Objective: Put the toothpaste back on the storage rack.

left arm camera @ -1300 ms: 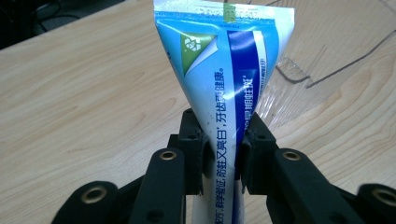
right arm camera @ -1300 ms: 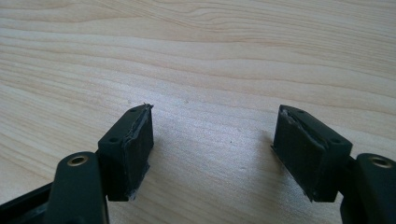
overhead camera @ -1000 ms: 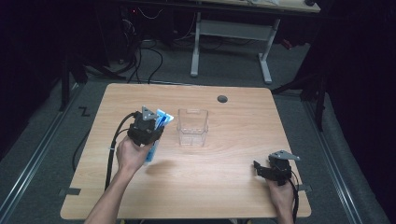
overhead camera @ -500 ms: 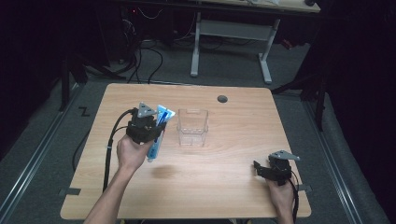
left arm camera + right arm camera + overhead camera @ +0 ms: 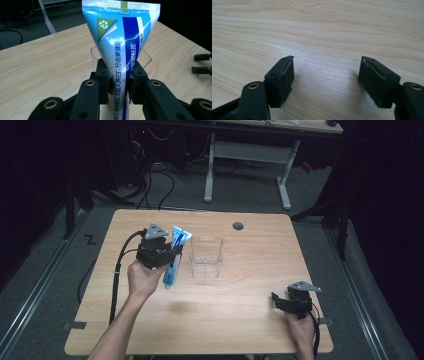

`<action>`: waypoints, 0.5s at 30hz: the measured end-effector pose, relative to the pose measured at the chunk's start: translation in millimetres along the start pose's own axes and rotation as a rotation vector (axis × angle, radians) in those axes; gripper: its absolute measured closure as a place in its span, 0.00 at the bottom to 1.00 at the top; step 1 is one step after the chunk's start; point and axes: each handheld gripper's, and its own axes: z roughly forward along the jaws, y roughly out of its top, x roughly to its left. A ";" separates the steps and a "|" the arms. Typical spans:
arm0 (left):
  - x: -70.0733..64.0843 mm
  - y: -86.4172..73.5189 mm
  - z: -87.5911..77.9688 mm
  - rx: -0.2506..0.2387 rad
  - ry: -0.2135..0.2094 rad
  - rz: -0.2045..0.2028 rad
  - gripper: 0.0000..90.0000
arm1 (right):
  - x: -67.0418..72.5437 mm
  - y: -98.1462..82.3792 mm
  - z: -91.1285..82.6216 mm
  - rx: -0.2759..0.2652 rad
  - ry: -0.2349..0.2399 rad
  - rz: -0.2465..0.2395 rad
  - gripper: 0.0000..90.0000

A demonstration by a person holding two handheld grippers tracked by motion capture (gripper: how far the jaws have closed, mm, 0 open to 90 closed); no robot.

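Left gripper (image 5: 170,254) has lifted the toothpaste tube (image 5: 120,47) off the counter (image 5: 240,310) over the last second, fingers pinching it mid-body, crimped end up, just left of the clear bin (image 5: 206,256). Likely going in the bin next. Right gripper (image 5: 325,82) idle, fingers spread, low over the counter.

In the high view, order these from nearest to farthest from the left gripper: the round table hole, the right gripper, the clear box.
1. Clear box, just right of the left gripper.
2. Round table hole, toward the far edge.
3. Right gripper, near right corner.

Toothpaste tube (image 5: 120,50) cap end hidden behind left hand-held gripper (image 5: 119,86).
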 end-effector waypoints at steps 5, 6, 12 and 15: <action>-1.2 5.5 0.8 -0.006 -0.012 0.002 0.82 | 0.1 0.0 -0.1 0.001 0.001 -0.001 0.32; -1.8 6.8 1.4 -0.009 -0.013 0.003 0.82 | 0.1 0.0 -0.1 0.001 0.001 -0.001 0.32; -4.7 15.3 5.6 -0.025 -0.040 -0.001 0.82 | 0.2 -0.1 0.0 -0.002 0.004 -0.004 0.32; -7.3 20.0 7.7 -0.031 -0.048 0.007 0.82 | 0.3 0.0 0.0 -0.001 0.003 -0.004 0.32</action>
